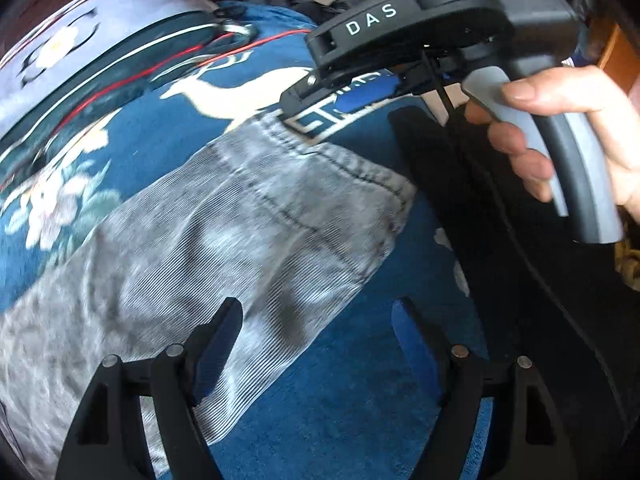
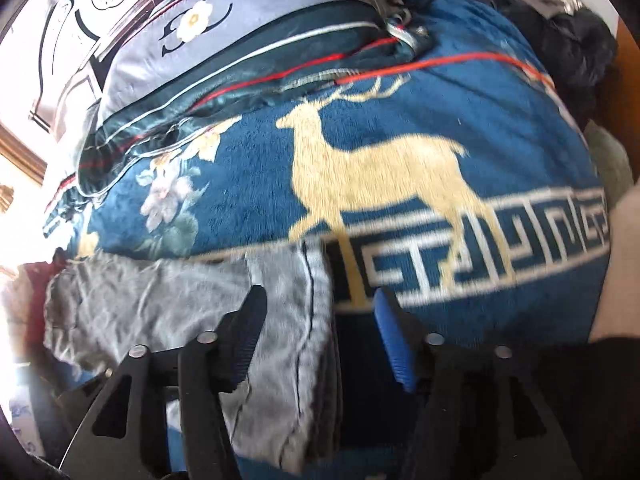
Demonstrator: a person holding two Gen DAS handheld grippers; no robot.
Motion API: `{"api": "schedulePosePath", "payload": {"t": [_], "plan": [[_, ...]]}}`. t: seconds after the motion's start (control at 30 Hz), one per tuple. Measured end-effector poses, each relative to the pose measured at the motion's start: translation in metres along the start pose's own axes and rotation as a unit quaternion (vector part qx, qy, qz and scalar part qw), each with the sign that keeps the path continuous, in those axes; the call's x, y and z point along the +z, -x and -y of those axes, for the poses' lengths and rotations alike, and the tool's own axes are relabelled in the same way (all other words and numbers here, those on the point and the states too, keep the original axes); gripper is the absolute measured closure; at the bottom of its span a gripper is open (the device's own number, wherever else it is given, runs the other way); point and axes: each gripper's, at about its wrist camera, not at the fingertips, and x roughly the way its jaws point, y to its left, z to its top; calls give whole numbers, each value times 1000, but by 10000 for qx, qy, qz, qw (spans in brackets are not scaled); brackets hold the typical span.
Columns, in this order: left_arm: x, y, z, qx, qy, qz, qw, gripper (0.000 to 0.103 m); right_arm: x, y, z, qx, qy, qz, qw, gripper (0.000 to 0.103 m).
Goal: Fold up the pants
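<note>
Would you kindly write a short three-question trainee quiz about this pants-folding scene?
1. True or false: the left gripper is clamped on the pants.
2. Which animal is printed on the blue blanket? A deer, B horse, C bird.
3. Fill in: the letters on the right gripper's body read ___.

Key: 1 false, its jaws stand open over the cloth. 2 A. 3 DAS.
</note>
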Motion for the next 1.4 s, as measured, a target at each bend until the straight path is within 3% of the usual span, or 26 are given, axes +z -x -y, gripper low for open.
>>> {"api": "schedulePosePath", "payload": {"t": [0.13,0.37,0.53,0.6,0.63,0.7,0.8,0.9,1.0,1.1,1.23,1.4], "plan": [[9,-10,15,57,-223,-53,9997,24,-11,-3,14,272,-325,-222,9989,47],[20,-36,28,251,-589,-141,9978,34,-14,-8,44,393,-906,-155,9950,47],[24,-55,34,528,-852,-191,9948,36,-12,-14,44,670,-944,-208,9931,47],[23,-55,32,593,-838,-126,9946,47,-9,-19,42,736,-898,-269,9929,47],[22,-54,29,596,-792,-96,9950,50,-5,-24,40,790,-865,-317,9926,47],[22,-51,21,588,-651,-54,9961,67,0,-32,39,875,-861,-401,9916,47],[23,-46,9,511,-363,-34,9980,79,5,-45,37,1093,-887,-554,9885,44],[24,-39,-4,216,78,19,9997,81,9,-59,33,1336,-1016,-691,9834,47],[23,-28,-23,-285,727,168,9968,83,10,-68,26,1451,-1035,-864,9802,71],[19,-13,-41,-625,1165,352,9906,83,9,-64,27,1380,-1124,-811,9807,85],[11,8,-52,-818,1427,605,9845,83,8,-39,20,1518,-1105,-474,9811,89],[4,48,-59,-827,1583,1000,9788,83,20,-7,-15,1621,-695,-200,9841,90]]}}
